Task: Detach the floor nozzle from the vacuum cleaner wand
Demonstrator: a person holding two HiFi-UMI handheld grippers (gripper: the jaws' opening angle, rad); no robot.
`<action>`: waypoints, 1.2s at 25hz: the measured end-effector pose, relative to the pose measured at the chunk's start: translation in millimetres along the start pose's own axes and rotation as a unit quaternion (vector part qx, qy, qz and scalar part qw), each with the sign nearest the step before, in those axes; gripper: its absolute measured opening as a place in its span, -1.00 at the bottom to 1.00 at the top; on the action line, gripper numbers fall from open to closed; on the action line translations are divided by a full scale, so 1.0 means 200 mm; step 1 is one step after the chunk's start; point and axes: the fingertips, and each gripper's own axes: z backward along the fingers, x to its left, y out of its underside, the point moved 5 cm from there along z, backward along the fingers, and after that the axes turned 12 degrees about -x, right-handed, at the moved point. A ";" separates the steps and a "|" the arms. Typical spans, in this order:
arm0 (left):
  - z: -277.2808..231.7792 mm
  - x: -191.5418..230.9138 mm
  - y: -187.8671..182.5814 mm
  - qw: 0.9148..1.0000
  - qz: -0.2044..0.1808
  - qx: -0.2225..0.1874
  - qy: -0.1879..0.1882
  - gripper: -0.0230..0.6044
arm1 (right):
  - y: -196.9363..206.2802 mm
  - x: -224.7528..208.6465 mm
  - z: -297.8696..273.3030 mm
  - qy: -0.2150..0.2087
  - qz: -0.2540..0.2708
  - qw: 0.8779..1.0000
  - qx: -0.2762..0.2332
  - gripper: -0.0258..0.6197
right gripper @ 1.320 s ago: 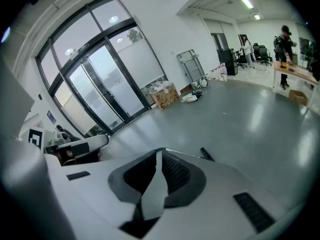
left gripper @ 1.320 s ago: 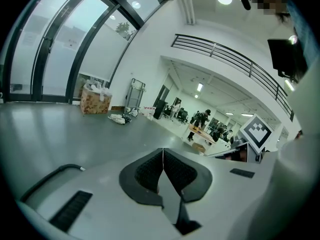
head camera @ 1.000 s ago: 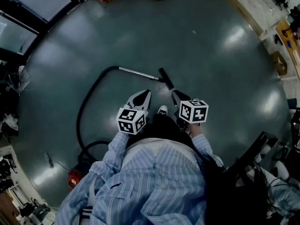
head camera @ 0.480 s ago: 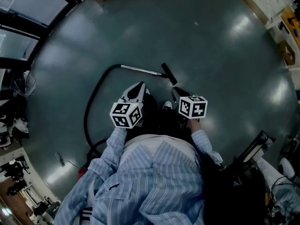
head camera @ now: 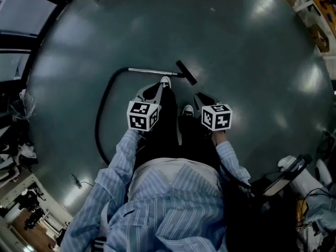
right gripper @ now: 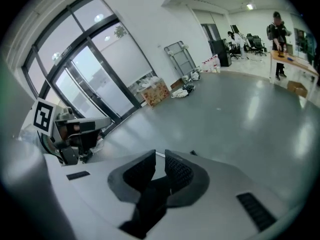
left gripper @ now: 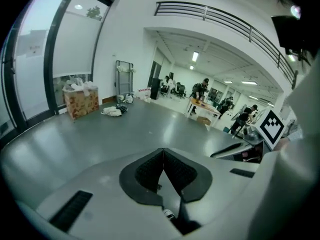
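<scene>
The silver vacuum wand (head camera: 152, 71) lies on the dark floor ahead of me. Its black floor nozzle (head camera: 186, 72) sits at its right end, and the black hose (head camera: 100, 117) curves off to the left and back. My left gripper (head camera: 154, 91) hangs just short of the wand, shut and empty, its pads meeting at the tips (left gripper: 163, 150). My right gripper (head camera: 202, 98) is below and right of the nozzle, also shut with nothing held (right gripper: 159, 155). Neither touches the vacuum. My left shoe (head camera: 165, 81) stands beside the wand.
Large windows line the left side. A cardboard box (left gripper: 80, 101) and a pile of cloth (left gripper: 114, 111) sit by them on the far floor. Desks with people (left gripper: 202, 101) stand far off. Chair legs and gear (head camera: 286, 172) crowd the lower right.
I have stepped forward, so the wand and nozzle lie closer to both grippers. Both grippers have dropped lower, the left one moving more. The red vacuum body has left the view.
</scene>
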 end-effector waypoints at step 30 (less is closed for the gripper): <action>-1.61 1.07 1.43 0.937 -0.080 0.285 0.187 -0.55 | 0.90 -1.04 -1.77 0.041 0.102 0.965 0.238 -0.20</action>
